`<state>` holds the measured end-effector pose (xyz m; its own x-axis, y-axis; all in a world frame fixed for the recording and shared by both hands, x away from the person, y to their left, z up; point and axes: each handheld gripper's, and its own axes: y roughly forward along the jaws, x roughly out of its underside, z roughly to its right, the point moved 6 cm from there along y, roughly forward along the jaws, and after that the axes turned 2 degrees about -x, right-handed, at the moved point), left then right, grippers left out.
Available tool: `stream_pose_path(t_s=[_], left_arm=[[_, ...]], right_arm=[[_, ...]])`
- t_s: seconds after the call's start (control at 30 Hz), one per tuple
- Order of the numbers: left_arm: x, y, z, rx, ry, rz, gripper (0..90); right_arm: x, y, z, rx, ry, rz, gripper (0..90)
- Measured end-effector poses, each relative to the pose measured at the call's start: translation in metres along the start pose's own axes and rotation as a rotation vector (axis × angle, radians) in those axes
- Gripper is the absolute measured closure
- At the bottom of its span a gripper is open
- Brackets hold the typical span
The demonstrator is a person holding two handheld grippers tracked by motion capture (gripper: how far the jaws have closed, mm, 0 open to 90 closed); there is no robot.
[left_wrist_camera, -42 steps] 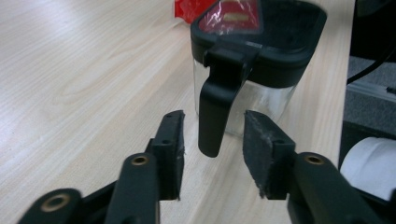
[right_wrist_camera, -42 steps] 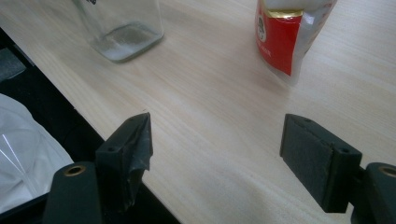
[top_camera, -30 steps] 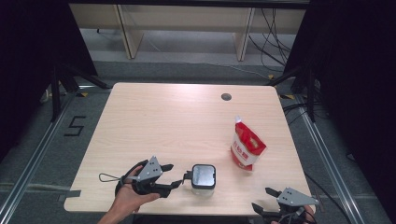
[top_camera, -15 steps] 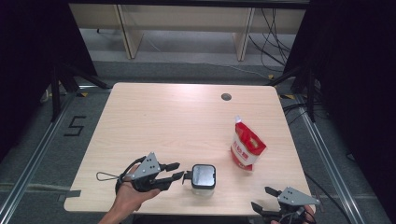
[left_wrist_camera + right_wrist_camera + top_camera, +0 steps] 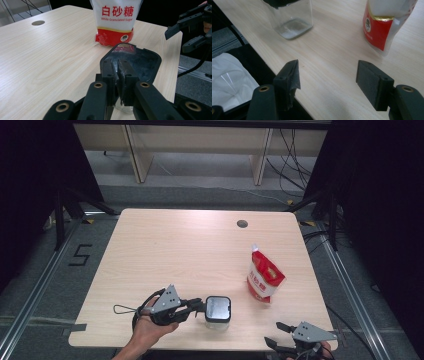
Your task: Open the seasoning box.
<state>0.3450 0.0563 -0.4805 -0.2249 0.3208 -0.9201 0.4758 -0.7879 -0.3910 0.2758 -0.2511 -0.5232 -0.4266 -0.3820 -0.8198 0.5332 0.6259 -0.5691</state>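
Just one glass jar stands near the table's front edge, its black lid pinched by the left gripper, one sugar bag beyond it, right gripper spread wide.

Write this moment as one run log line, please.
left gripper: shut on jar lid | right gripper: open, idle | sugar bag: upright

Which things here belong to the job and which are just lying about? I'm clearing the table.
In use: glass jar with black lid, pinched by the left gripper; sugar bag; right gripper, open.
Lying about: nothing else on the table.
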Motion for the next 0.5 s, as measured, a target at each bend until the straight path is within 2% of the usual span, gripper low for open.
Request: stream_pose_path(t_s=[0.03, 0.13, 0.23, 0.3, 0.33, 0.5], left_arm=[[0.0007, 0.0011, 0.0000, -0.006, -0.008, -0.006, 84.8], [0.0021, 0.0037, -0.0013, -0.006, 0.013, -0.018, 85.7], [0.0038, 0.0054, -0.0006, -0.003, -0.003, -0.014, 87.0], [0.0040, 0.0048, -0.0018, 0.001, 0.011, -0.014, 88.5], [0.0044, 0.0044, -0.0028, 0.006, 0.024, -0.017, 89.0], [0.0051, 0.0041, -0.0030, 0.002, 0.019, -0.013, 89.2]], right_arm=[[-0.0008, -0.0001, -0.0016, -0.004, 0.001, 0.002, 39.2], [-0.0010, -0.0001, -0.0019, 0.000, 0.004, 0.005, 40.2], [-0.0007, -0.0004, -0.0049, -0.005, 0.023, -0.004, 40.3], [-0.0017, 0.0002, -0.0045, -0.001, 0.012, 0.005, 40.6], [-0.0026, 0.0017, -0.0032, -0.012, -0.022, 0.013, 40.7], [-0.0034, 0.0011, -0.0028, 0.007, -0.027, 0.013, 40.6]])
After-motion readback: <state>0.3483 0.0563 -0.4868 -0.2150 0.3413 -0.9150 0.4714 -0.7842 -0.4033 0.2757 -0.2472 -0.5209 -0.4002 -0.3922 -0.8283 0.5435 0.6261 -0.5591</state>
